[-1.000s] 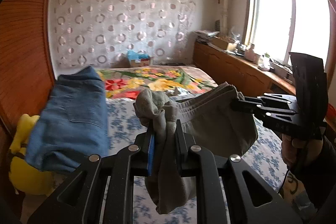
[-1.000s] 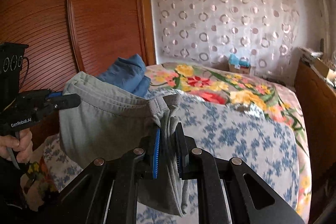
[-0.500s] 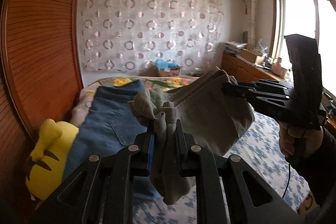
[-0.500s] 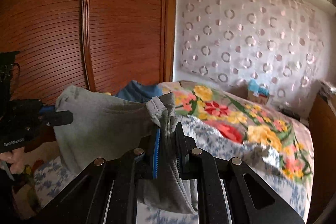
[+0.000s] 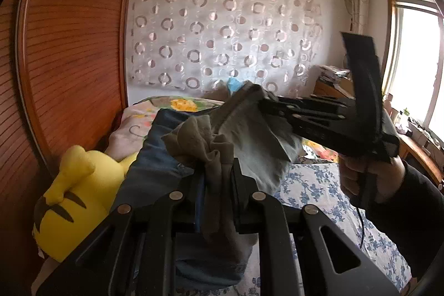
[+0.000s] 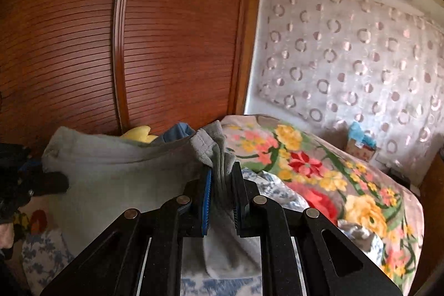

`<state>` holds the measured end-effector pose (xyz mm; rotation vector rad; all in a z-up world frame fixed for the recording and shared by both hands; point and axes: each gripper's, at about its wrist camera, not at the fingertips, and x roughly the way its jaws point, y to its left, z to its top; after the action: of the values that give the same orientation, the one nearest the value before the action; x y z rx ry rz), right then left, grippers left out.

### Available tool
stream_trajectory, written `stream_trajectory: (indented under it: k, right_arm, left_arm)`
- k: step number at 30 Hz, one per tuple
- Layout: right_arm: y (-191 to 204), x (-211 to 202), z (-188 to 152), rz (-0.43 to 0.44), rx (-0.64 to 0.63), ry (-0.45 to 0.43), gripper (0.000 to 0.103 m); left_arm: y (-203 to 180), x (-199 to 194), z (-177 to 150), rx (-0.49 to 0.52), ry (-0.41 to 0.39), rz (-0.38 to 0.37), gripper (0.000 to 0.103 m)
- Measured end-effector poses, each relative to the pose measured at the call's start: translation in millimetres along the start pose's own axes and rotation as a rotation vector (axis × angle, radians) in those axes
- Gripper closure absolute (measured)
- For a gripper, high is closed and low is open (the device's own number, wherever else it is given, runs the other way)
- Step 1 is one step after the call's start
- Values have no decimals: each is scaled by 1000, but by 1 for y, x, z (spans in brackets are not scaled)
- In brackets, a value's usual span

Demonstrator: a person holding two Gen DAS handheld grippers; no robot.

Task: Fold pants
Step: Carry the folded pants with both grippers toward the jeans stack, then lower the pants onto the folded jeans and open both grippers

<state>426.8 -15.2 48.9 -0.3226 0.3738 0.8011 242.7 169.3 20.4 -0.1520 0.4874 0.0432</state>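
Both jaws clamped tight on cloth: left gripper (image 5: pixel 215 179) pinches one bunched corner of the grey pants (image 5: pixel 249 140), right gripper (image 6: pixel 222 185) pinches the other, waistband edge stretched between them. Pants hang in the air above the bed (image 6: pixel 319 165), near the blue jeans (image 5: pixel 155 165) and yellow plush toy (image 5: pixel 69 193). To do this well: keep both corners level and the edge taut, lower the hanging part flat onto open bedding, don't release early or drop it on the jeans.
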Motion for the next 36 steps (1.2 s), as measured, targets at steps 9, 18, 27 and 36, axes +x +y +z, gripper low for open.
stream_trajectory:
  k: [9, 18, 27, 36]
  right_arm:
    - [3, 41, 22, 63, -65, 8, 90]
    - [4, 61, 20, 97, -60, 38, 90]
    - [5, 40, 21, 72, -3, 58, 62]
    - [18, -50, -6, 31, 100, 54, 60]
  left_arm:
    - [19, -3, -11, -54, 20, 39, 86]
    - [25, -3, -21, -87, 42, 58, 86]
    - [22, -11, -26, -72, 73, 88, 54]
    - [-7, -45, -22, 1, 60, 68, 45]
